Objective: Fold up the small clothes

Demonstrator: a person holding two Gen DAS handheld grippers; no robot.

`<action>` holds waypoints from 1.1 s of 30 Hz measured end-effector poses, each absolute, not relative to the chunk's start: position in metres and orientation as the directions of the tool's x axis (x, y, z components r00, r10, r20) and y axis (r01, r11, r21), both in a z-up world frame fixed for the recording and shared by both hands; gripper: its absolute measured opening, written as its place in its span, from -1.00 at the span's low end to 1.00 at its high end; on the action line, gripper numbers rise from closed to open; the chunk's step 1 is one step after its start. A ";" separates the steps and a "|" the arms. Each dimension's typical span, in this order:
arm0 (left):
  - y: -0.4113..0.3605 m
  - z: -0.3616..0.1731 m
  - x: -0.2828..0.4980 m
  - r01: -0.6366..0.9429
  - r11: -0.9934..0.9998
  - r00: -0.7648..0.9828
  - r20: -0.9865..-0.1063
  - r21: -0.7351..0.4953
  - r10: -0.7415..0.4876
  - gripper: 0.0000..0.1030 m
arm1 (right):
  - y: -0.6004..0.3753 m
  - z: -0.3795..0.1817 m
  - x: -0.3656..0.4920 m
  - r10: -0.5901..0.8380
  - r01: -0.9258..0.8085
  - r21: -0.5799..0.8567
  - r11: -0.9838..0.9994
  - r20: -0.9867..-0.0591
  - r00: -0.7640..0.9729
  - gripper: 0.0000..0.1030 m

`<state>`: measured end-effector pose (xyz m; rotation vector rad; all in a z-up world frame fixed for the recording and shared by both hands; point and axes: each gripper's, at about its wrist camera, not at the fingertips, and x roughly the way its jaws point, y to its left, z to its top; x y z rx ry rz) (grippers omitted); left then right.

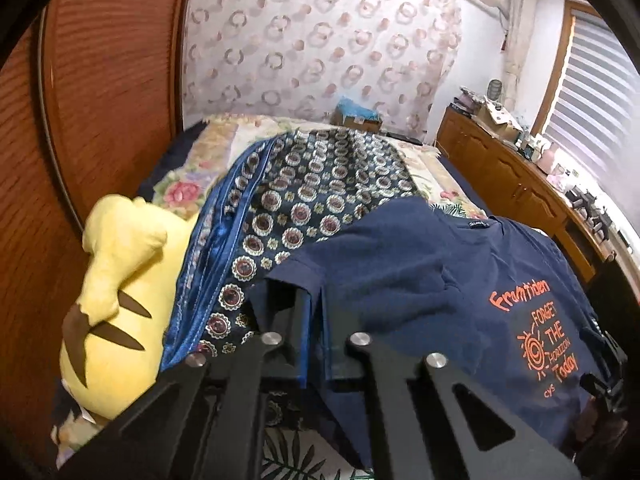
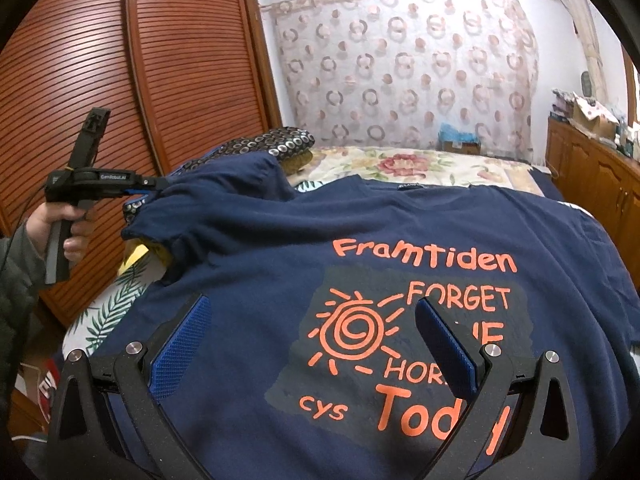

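On the bed (image 2: pixel 420 168), a navy T-shirt (image 2: pixel 280 240) lies spread, its orange print partly covered by the right gripper (image 2: pixel 316 320), whose jaws stand wide above it. The left gripper (image 1: pixel 316 300) is clamped on the sleeve edge, the sleeve hiding its fingertips. A yellow plush toy (image 1: pixel 120 280) lies alongside, half under a patterned quilt (image 1: pixel 320 184).
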<state>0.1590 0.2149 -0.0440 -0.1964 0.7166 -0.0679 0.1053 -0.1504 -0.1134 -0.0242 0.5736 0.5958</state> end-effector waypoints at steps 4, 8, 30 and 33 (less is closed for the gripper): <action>0.202 -0.026 0.151 0.029 0.984 0.782 -0.608 -0.178 -0.133 -1.00 | -0.153 -0.115 0.107 0.521 -0.530 0.144 0.836 -0.516 0.680 1.00; 0.180 -0.004 0.147 0.086 0.983 0.803 -0.573 -0.160 -0.163 -1.00 | -0.157 -0.113 0.107 0.514 -0.522 0.143 0.841 -0.511 0.689 1.00; 0.033 0.021 0.133 0.338 0.941 0.757 -0.595 0.000 -0.272 -0.58 | -0.215 -0.102 0.120 0.443 -0.412 0.176 0.894 -0.481 0.756 1.00; 0.049 0.001 0.124 0.295 0.955 0.750 -0.614 -0.021 -0.245 -0.58 | -0.216 -0.100 0.123 0.443 -0.419 0.165 0.893 -0.482 0.756 1.00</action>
